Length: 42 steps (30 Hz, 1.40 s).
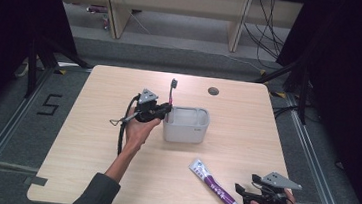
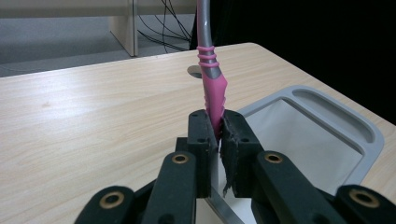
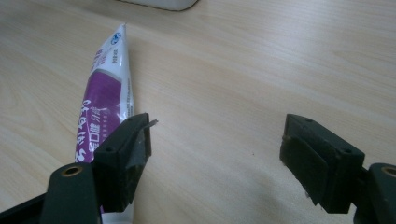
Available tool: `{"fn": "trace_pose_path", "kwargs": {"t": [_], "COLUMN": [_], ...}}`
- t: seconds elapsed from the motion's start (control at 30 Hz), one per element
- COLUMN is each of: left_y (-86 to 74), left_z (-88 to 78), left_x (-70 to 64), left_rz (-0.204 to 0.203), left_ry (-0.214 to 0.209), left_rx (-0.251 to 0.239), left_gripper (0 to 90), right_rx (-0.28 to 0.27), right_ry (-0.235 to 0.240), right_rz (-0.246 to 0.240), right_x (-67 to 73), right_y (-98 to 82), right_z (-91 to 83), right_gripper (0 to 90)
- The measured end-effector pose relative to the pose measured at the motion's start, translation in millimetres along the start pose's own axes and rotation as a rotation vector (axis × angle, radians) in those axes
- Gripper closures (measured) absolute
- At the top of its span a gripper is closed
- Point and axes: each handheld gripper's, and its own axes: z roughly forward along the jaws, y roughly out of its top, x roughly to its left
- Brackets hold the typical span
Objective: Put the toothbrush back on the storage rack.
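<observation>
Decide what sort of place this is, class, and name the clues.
Probably a lab recording bay, not a home: a bare wooden table ringed by black curtains, loose cables on the floor, and a floor marking "5".

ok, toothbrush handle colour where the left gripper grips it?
Pink, turning grey with pink rings higher up the toothbrush; the left gripper view shows it best.

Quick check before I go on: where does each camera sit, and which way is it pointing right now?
High view: above the person's side, facing forward and down on the table; both forearms, left gripper, right gripper.
Left gripper view: along its fingers, shut on the toothbrush beside the grey bin.
Right gripper view: along open fingers at the toothpaste tube.
Shared: high and right gripper views both show the tube.
</observation>
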Motion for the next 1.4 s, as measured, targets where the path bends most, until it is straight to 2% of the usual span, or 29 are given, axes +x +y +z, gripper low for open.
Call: {"fn": "trace_pose_path", "kwargs": {"t": [0.33,0.5,0.7,0.73,0.8,0.83,1.03,1.2,1.27,1.4], "left_y": [1.0,2.9,6.4,7.0,8.7,9.5,12.0,10.8,9.5,3.4], "left_z": [-1.8,-5.7,-13.7,-15.6,-19.6,-21.9,-34.2,-45.2,-48.4,-55.8], "left_x": [-1.3,-2.2,-4.6,-4.9,-5.4,-5.4,-6.7,-7.6,-6.9,-5.2], "left_rz": [0.019,0.036,0.041,0.042,0.037,0.042,0.055,0.037,0.036,0.030], "left_ry": [0.010,0.013,0.016,0.017,0.024,0.026,0.026,0.002,-0.003,0.000], "left_rx": [0.007,0.002,0.000,0.002,0.008,0.011,0.049,0.045,0.059,0.071], "left_gripper": [78.1,73.5,58.4,53.4,50.5,47.0,40.1,35.9,34.7,31.8], "right_rx": [0.000,0.003,0.004,0.007,0.006,0.012,0.008,0.007,0.000,-0.001], "right_ry": [-0.001,0.001,0.001,-0.001,-0.001,0.005,-0.001,0.000,0.005,0.001], "right_rz": [-0.001,0.003,0.007,0.009,0.010,0.028,0.015,0.015,0.004,0.005], "right_x": [0.0,0.2,0.3,0.4,0.3,1.6,0.9,1.0,-0.2,-0.1], "right_y": [0.1,0.1,0.1,0.1,0.1,0.3,0.3,0.2,0.2,0.1], "right_z": [0.2,0.0,-0.3,-0.6,-0.6,-1.1,-0.9,-0.8,-0.3,-0.6], "right_gripper": [25.1,25.1,25.1,25.1,25.1,25.1,25.1,25.1,25.1,25.1]}}
